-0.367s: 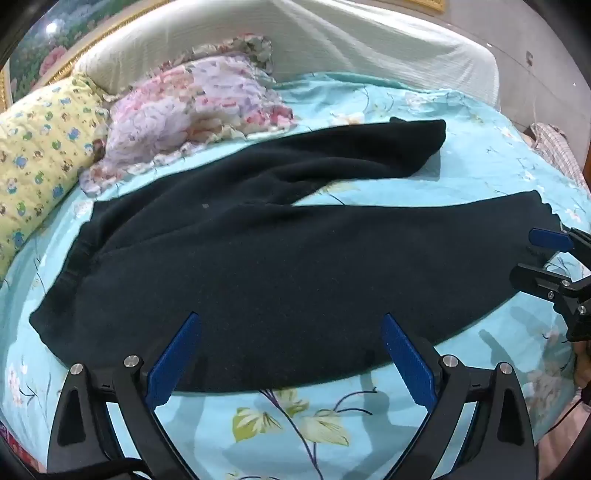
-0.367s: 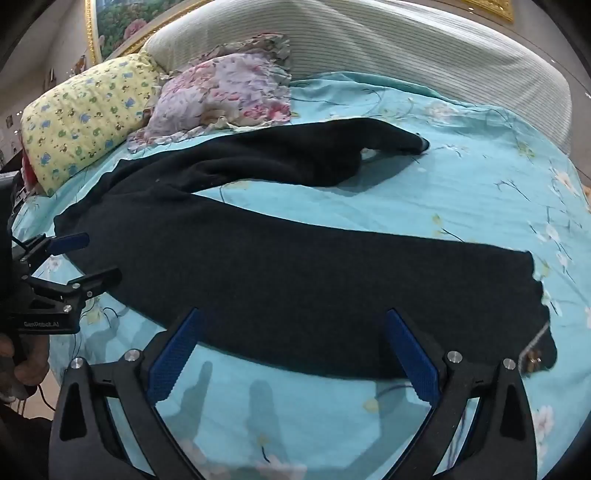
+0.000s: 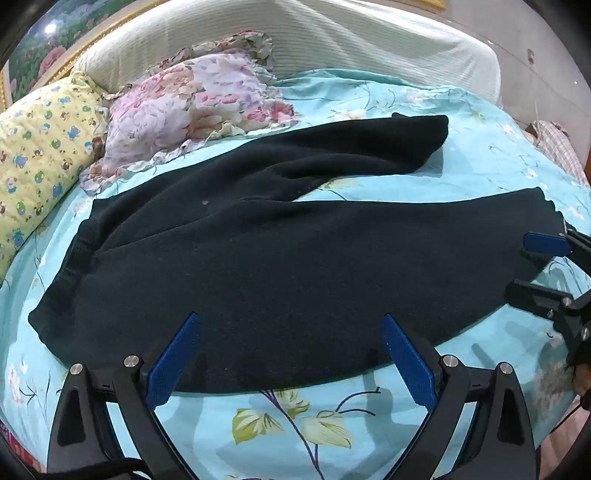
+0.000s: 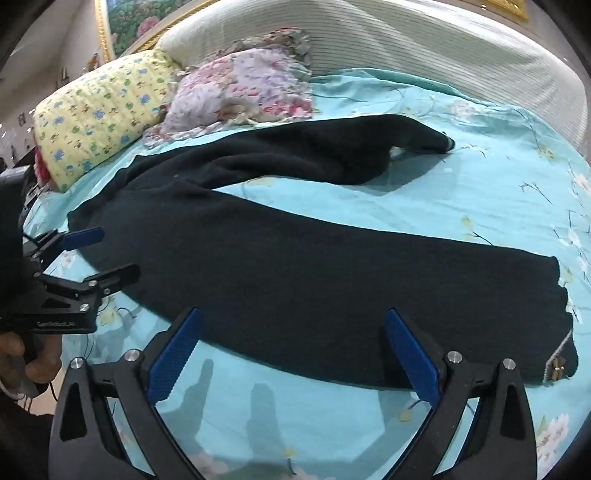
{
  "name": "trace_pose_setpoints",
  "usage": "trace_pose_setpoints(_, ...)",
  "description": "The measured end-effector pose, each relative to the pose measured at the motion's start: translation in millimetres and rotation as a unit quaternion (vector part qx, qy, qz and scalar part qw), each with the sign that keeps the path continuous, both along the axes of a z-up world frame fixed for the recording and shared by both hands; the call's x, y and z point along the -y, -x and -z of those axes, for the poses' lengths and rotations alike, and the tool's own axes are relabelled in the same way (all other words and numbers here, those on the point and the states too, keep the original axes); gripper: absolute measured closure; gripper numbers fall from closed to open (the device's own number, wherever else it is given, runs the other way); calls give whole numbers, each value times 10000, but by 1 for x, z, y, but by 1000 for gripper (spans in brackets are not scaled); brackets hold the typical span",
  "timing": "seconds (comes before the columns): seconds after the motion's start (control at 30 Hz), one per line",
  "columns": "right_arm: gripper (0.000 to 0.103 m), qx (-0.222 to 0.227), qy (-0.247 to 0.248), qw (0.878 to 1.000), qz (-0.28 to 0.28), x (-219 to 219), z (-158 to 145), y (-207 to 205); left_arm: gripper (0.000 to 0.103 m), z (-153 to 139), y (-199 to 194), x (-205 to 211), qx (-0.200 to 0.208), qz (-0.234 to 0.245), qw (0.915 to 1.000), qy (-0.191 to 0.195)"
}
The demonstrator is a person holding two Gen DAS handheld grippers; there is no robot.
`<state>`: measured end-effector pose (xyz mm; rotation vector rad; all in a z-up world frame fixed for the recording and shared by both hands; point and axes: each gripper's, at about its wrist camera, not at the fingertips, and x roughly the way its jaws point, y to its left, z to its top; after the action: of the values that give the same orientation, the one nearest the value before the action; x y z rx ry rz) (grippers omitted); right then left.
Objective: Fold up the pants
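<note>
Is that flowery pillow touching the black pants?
Cannot tell. In both wrist views the floral pillow's frilled edge meets the pants' far edge, with no plain gap or contact.

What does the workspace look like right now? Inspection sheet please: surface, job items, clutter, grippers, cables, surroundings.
Surface: bed with turquoise floral sheet, lightly wrinkled.
Job's things: black pants spread flat and unfolded, legs splayed apart, waistband toward the pillows, hems toward the opposite side.
Clutter: yellow print pillow and pink floral pillow at the head of the bed, beside the pants; floral one meets their upper edge.
Grippers: left gripper open above the near edge of the pants, holding nothing; right gripper open over the near leg, holding nothing.
Cables: thin dark cable below the hand on the left gripper.
Surroundings: white padded headboard; gold-framed flower picture.
</note>
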<state>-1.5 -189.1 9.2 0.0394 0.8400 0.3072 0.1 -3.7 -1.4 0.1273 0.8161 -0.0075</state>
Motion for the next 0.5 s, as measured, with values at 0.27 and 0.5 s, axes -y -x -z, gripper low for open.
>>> trace_pose_setpoints(0.27,4,62,48,10000,-17,-34,5,19,4,-1,1,0,19,33,10000,-15)
trace_pose_setpoints(0.5,4,52,-4,10000,-8,-33,6,19,4,-2,2,-1,39,40,10000,-4)
